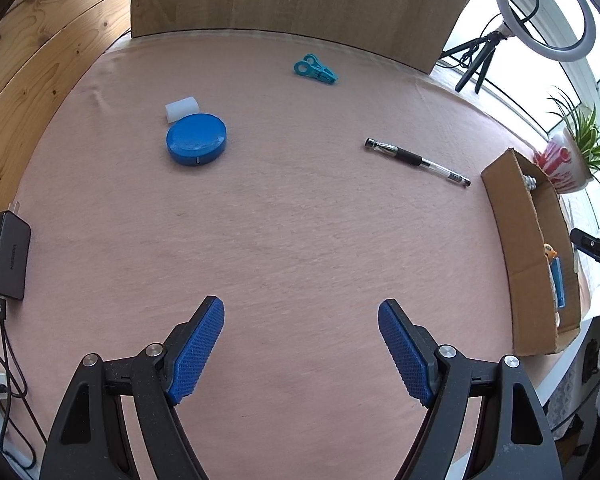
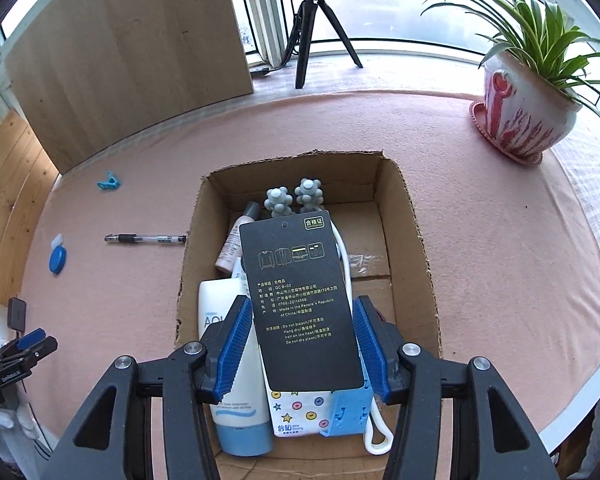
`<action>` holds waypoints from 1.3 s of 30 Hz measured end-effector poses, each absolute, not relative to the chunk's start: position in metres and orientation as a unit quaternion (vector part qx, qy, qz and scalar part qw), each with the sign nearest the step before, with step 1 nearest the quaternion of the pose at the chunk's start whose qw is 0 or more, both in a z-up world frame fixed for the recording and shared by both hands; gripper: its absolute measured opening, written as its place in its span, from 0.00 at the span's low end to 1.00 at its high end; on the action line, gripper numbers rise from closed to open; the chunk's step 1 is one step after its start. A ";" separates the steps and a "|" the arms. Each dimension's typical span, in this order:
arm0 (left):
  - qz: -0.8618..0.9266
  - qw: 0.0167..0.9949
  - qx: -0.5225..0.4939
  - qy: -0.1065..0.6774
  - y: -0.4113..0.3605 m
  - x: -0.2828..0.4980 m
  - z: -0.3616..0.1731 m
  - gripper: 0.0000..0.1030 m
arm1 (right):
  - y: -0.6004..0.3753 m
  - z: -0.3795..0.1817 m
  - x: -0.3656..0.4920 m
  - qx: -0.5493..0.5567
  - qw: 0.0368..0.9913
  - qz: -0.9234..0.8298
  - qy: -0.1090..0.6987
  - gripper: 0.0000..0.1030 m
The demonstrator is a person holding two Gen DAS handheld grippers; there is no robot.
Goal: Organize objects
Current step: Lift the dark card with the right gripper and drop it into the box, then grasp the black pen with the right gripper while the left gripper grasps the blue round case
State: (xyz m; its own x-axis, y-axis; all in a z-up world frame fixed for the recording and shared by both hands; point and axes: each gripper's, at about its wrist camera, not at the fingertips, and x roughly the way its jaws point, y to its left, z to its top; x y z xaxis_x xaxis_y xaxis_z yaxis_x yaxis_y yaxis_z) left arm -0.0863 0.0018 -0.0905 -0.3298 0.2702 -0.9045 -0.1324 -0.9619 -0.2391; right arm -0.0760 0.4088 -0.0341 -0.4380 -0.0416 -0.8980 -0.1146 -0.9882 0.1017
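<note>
The desk (image 1: 300, 220) is covered with a pink cloth and backed by wooden panels on its far and left sides. An open cardboard box (image 2: 416, 240) stands at the right side of the desk; in the right wrist view it holds a white and blue tube (image 2: 236, 400) lying along its left wall, a pale pink bottle (image 2: 230, 252) beyond the tube, two grey knobbed balls (image 2: 296, 198) at the far end, a white cord (image 2: 346, 264), and a blue plastic part (image 2: 350, 412) beside a printed star-pattern pack (image 2: 296, 412) at the near end. A potted plant (image 2: 528, 104) stands on a saucer at the far right, near the window. The right gripper (image 2: 302, 340) hangs over the near half of the box, its blue pads set apart on either side of a black card tag (image 2: 300, 300); whether the pads touch the tag cannot be determined. The left gripper (image 1: 300, 344) hovers over bare cloth with its pads wide apart and nothing between them. A black charger (image 1: 6, 256) lies at the left edge of the desk. A round blue case (image 1: 196, 139) lies left of centre, touching a white block (image 1: 182, 109) on its far side. A black and clear pen (image 1: 416, 162) lies just left of the box. A teal clip (image 1: 314, 69) lies near the far panel.
</note>
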 end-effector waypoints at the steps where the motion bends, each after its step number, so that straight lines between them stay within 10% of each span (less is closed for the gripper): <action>1: 0.813 0.123 -0.565 -0.061 0.002 -0.086 -0.090 0.80 | 0.409 -0.034 -0.076 -0.530 0.021 0.845 0.074 0.47; 39: 0.837 0.045 -0.541 -0.076 -0.057 -0.169 -0.078 0.80 | 0.250 -0.049 -0.165 -0.540 -0.155 0.826 -0.046 0.53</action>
